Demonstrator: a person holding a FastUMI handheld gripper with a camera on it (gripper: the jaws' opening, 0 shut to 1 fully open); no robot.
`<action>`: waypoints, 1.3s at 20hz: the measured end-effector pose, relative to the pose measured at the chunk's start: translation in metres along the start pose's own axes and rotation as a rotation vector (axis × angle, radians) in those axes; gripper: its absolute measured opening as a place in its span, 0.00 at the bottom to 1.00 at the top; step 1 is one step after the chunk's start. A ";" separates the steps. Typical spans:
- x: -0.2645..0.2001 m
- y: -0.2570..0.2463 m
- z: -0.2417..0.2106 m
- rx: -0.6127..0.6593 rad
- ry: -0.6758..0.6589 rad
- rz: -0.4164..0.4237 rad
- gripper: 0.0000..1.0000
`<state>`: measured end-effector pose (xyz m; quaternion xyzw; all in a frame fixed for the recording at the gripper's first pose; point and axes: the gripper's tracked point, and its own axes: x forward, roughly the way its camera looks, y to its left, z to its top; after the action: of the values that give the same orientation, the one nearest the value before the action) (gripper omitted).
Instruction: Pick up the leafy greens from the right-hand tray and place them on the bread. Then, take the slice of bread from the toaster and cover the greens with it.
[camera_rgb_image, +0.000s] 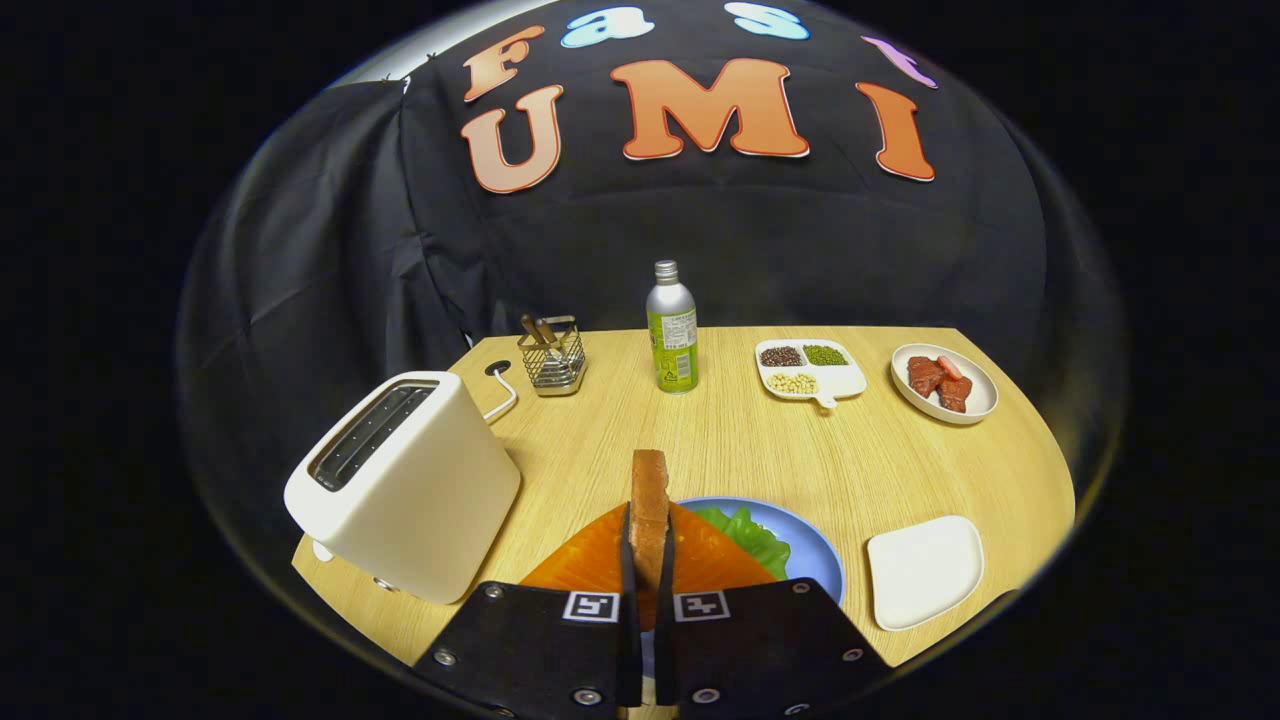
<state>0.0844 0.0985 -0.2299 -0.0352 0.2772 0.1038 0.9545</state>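
Upright between the two fingers stands the slice of bread (649, 510), seen edge-on: its long axis runs straight up, its thin brown crust edge faces the camera and its broad faces turn out toward the fingers. The gripper (648, 560) is nearly closed, both fingers pressed against the slice's faces. Just beyond and below the fingertips lies the blue plate (815, 560), with leafy greens (752, 538) showing to the right of the slice; whether bread lies under them I cannot tell. Left of the fingers sits the white toaster (405, 480), slots up. Right of the plate lies a white tray (925, 570). Further back stand a bottle (672, 330) and a wire holder (552, 357).
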 end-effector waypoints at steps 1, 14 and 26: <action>0.001 -0.004 -0.003 0.003 0.008 -0.001 0.06; 0.010 -0.061 -0.020 0.047 0.073 -0.025 0.26; -0.006 -0.118 0.001 0.063 0.036 -0.092 0.72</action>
<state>0.1059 -0.0170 -0.2244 -0.0199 0.2956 0.0504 0.9538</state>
